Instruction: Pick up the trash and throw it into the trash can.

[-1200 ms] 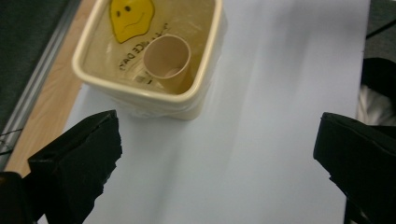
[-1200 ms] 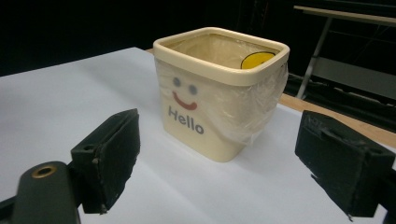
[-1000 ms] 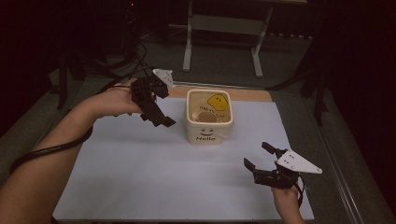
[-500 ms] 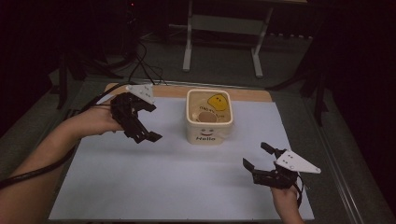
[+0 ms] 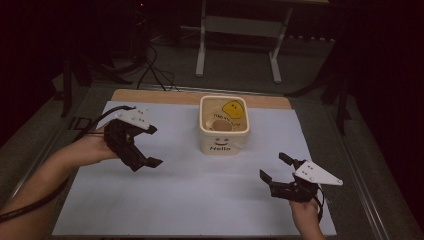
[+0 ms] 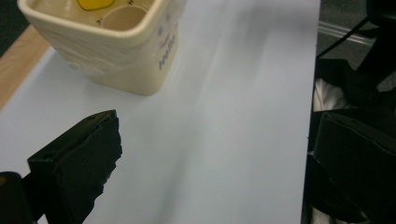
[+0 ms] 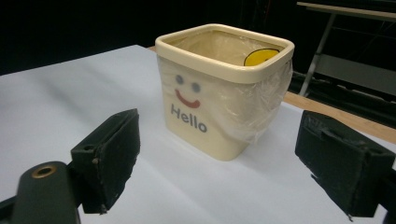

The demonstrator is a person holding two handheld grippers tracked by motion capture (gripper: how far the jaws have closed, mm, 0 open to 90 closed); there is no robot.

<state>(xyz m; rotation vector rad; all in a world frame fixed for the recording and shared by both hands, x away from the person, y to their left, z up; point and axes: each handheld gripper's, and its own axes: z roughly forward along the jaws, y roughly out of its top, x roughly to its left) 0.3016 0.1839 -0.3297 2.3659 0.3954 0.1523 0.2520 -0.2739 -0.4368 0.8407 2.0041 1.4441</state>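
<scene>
Pulled left gripper (image 5: pixel 145 147) back from cream "Hello" container (image 5: pixel 223 142), down and leftward over white sheet (image 5: pixel 190 200); jaws spread wide, nothing between them. Right gripper (image 5: pixel 275 167) I kept in place near sheet's right front, jaws likewise wide apart, empty. Container sat upright at sheet's rear centre, well apart from both grippers, plastic liner (image 7: pixel 261 102) draped over rim. Yellow smiley piece (image 5: pixel 232 108) and tan round piece (image 5: pixel 223 126) lay inside.
</scene>
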